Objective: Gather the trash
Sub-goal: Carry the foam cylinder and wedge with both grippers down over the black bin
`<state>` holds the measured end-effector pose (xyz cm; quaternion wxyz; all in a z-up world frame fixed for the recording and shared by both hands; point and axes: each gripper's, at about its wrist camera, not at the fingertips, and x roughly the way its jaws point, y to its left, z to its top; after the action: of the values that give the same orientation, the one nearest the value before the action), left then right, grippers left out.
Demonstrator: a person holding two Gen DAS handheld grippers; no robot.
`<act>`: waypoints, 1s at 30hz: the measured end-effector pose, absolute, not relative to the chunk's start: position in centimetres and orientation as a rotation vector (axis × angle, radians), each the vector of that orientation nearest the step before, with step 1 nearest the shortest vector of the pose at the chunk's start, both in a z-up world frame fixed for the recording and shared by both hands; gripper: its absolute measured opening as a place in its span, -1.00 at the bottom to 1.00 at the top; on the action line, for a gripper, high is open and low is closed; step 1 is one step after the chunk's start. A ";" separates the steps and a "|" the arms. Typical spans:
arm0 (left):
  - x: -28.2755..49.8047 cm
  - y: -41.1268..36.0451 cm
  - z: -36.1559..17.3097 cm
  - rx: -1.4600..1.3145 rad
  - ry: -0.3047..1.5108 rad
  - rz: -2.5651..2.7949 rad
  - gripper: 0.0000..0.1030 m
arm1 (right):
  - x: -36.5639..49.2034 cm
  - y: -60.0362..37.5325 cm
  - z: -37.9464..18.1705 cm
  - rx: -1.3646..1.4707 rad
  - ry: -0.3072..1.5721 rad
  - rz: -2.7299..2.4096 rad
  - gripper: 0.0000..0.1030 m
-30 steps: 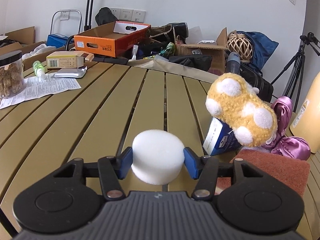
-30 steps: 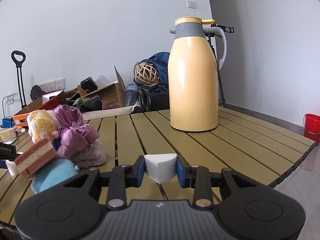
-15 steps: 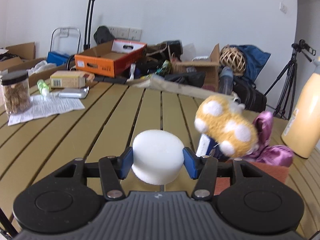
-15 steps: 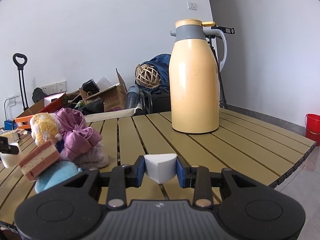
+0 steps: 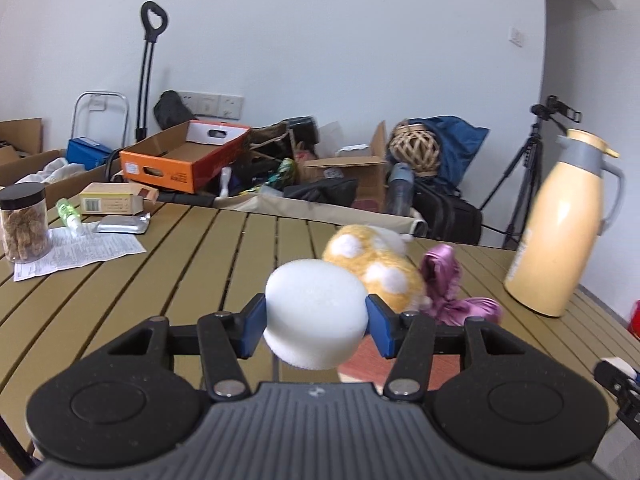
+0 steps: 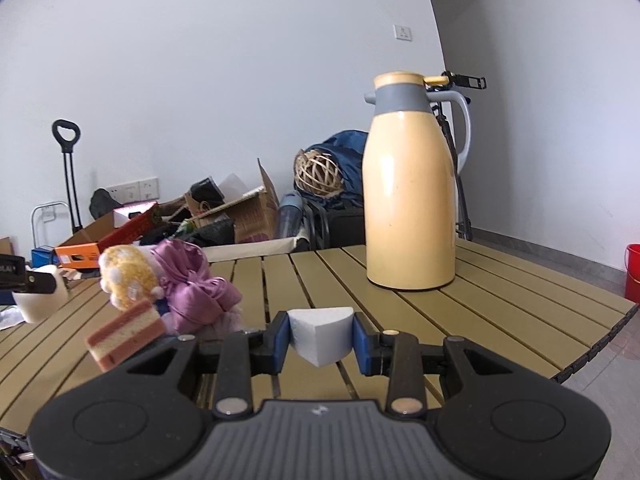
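Ahead of both claws the slatted table (image 5: 168,264) carries plenty unsorted: a yellow jug (image 6: 412,200) beyond the right claw, a plush toy (image 5: 372,264) and purple cloth (image 6: 192,284) between them, and papers (image 5: 76,252) far to the left claw's left. The left gripper (image 5: 316,320) pinches a round white foam puck (image 5: 316,312) clear of the table. The right gripper (image 6: 320,338) pinches a smaller white foam wedge (image 6: 320,330); I judge both pieces collected but not binned, with no bin in view.

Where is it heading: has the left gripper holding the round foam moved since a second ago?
Yes. The left gripper with its round foam has risen and swung right: the yellow thermos has entered its view.
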<state>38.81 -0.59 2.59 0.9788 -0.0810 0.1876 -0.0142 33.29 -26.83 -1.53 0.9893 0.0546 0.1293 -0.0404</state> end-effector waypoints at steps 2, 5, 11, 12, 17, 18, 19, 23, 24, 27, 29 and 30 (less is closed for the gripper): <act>38.2 -0.8 2.7 -0.164 0.374 -0.047 0.05 | 32.7 -26.7 -1.2 0.109 0.254 -0.071 -0.37; 37.3 -1.0 2.9 -0.160 0.368 -0.068 0.05 | 32.0 -26.6 -0.8 0.112 0.249 -0.055 -0.38; 35.7 -1.5 3.3 -0.145 0.351 -0.102 0.05 | 30.8 -26.4 -0.3 0.116 0.242 -0.029 -0.37; 35.4 -1.6 3.4 -0.142 0.348 -0.104 0.05 | 30.6 -26.4 -0.2 0.115 0.240 -0.024 -0.37; 34.2 -1.6 3.4 -0.131 0.341 -0.110 0.05 | 29.7 -26.2 0.1 0.110 0.232 -0.002 -0.37; 34.0 -1.5 3.4 -0.129 0.340 -0.110 0.05 | 29.6 -26.1 0.2 0.110 0.231 0.002 -0.37; 33.7 -1.5 3.4 -0.127 0.339 -0.110 0.05 | 29.3 -26.1 0.3 0.110 0.229 0.007 -0.37; 32.4 -1.4 3.4 -0.117 0.330 -0.116 0.05 | 28.3 -26.2 0.5 0.110 0.226 0.024 -0.37; 32.1 -1.5 3.4 -0.113 0.330 -0.114 0.05 | 28.1 -26.2 0.5 0.109 0.225 0.026 -0.38; 30.9 -1.6 3.2 -0.102 0.332 -0.119 0.05 | 27.5 -26.3 0.6 0.111 0.225 0.029 -0.37; 30.1 -1.6 3.0 -0.097 0.335 -0.124 0.05 | 27.0 -26.3 0.6 0.111 0.225 0.029 -0.38; 29.6 -1.5 2.8 -0.100 0.337 -0.127 0.05 | 27.0 -26.3 0.6 0.111 0.225 0.029 -0.38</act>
<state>29.56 -1.49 2.77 0.9826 -0.0500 0.1677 -0.0630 27.03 -26.28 0.65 0.9920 0.0555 0.1122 0.0144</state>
